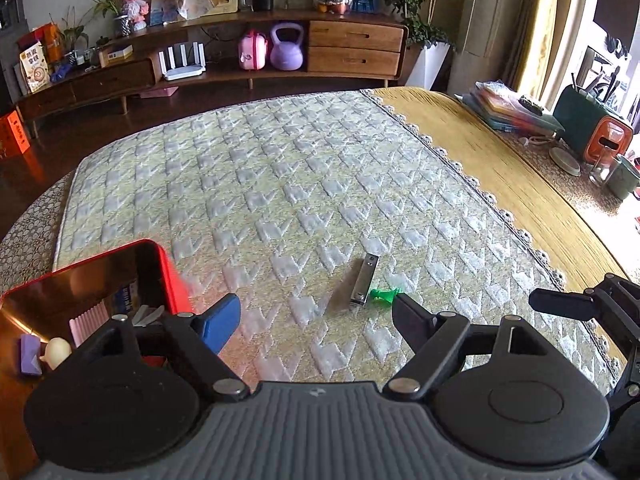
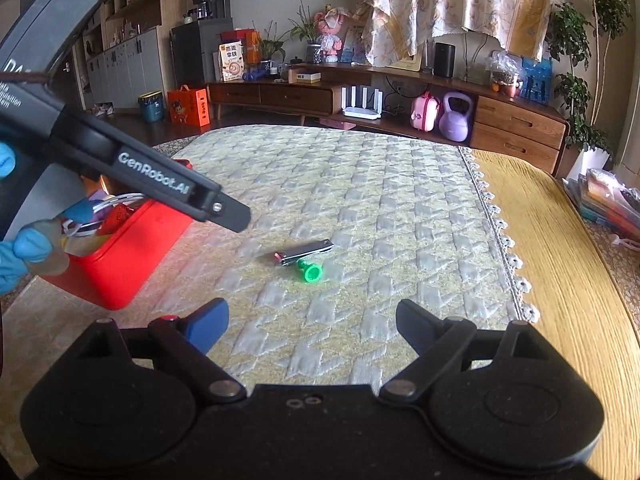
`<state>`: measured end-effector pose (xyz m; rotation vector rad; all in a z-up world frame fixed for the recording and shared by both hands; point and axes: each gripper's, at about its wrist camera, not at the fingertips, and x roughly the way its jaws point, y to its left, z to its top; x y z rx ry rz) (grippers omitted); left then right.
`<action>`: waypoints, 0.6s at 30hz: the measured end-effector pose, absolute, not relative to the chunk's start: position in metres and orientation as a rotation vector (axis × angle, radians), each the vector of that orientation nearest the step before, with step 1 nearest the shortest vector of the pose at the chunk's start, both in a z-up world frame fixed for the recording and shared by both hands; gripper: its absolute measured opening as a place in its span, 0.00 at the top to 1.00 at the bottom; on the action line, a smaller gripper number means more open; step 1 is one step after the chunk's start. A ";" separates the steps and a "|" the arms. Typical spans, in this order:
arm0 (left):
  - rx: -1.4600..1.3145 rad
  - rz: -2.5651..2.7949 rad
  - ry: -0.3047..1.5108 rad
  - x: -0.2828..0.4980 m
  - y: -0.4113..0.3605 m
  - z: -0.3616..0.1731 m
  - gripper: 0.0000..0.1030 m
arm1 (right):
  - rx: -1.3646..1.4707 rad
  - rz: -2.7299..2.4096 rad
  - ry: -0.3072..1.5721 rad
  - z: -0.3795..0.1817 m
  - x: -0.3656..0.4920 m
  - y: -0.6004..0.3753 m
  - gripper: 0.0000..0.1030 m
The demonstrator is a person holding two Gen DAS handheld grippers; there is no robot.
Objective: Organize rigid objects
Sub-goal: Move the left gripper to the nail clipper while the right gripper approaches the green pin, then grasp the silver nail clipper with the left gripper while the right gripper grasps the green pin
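Observation:
A metal nail clipper (image 1: 354,284) lies on the quilted mat (image 1: 280,180), and a small green plastic piece (image 1: 382,296) touches its near end. My left gripper (image 1: 316,320) hovers open just short of them, with nothing between its fingers. A red box (image 1: 168,276) at the left holds several small items. In the right wrist view the nail clipper (image 2: 304,252) and the green piece (image 2: 311,272) lie ahead of my open, empty right gripper (image 2: 312,322). The red box (image 2: 132,240) stands to the left there, under the left gripper's finger (image 2: 228,214).
A yellow tablecloth (image 1: 500,168) covers the table to the right of the mat. At its far right are stacked folders (image 1: 508,108) and a green and orange appliance (image 1: 592,128). A gloved hand (image 2: 24,248) holds the left gripper. A wooden cabinet (image 1: 352,48) stands beyond the table.

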<state>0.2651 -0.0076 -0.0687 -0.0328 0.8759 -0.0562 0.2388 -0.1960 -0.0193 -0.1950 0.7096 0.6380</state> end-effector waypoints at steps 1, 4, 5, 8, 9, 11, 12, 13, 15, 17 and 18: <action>-0.034 -0.060 0.880 0.269 -0.009 -0.070 0.19 | -0.199 0.641 0.711 -0.021 0.242 -0.194 0.12; -0.036 -0.077 0.897 0.282 -0.012 -0.077 0.19 | -0.207 0.654 0.710 -0.026 0.250 -0.189 0.14; -0.037 -0.074 0.905 0.287 -0.014 -0.079 0.19 | -0.209 0.658 0.710 -0.028 0.253 -0.187 0.15; -0.066 -0.064 0.935 0.302 -0.013 -0.087 0.19 | -0.219 0.671 0.711 -0.032 0.262 -0.181 0.18; -0.081 -0.065 0.945 0.306 -0.012 -0.090 0.19 | -0.224 0.674 0.711 -0.034 0.264 -0.179 0.19; -0.095 -0.073 0.960 0.313 -0.012 -0.094 0.19 | -0.234 0.679 0.709 -0.038 0.269 -0.175 0.20; -0.095 -0.085 0.962 0.315 -0.013 -0.096 0.19 | -0.237 0.680 0.709 -0.040 0.271 -0.174 0.20; -0.088 -0.089 0.962 0.318 -0.016 -0.098 0.19 | -0.239 0.682 0.709 -0.042 0.273 -0.172 0.21; -0.077 -0.102 0.967 0.323 -0.020 -0.101 0.19 | -0.244 0.688 0.711 -0.045 0.277 -0.169 0.25; -0.070 -0.118 0.970 0.326 -0.024 -0.103 0.20 | -0.250 0.691 0.714 -0.048 0.280 -0.166 0.28; -0.063 -0.121 0.971 0.328 -0.026 -0.105 0.20 | -0.252 0.693 0.713 -0.050 0.281 -0.164 0.28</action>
